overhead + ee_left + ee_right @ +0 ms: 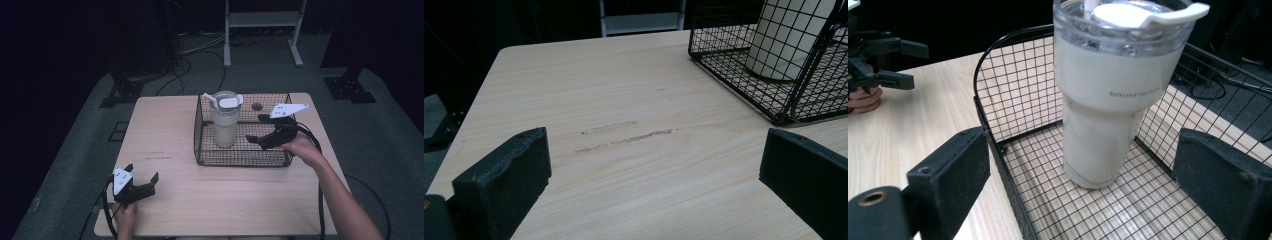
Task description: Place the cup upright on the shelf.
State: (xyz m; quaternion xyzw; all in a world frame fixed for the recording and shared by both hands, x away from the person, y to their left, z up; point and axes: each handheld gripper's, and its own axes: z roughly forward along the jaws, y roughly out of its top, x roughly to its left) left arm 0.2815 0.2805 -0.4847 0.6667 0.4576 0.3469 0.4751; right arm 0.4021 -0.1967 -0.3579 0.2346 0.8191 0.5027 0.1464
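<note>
The tumbler [225, 121] stands upright in the basket [240, 159], far right. Right gripper [259, 129] gapes wide beside it; left gripper [141, 176] is wide, near left. Rigid, smooth, likely slippery: grasp the narrow lower body.

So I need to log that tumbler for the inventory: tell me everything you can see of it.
The tumbler is a tall cream-white cup, wide above and stepping to a narrower base, smooth like coated metal, with small grey lettering on its side. A clear plastic lid with a white flip tab caps it, and a white straw pokes out. It stands upright on the floor of the black wire basket, toward its left half. The right tongs hover open beside it, not touching.
</note>
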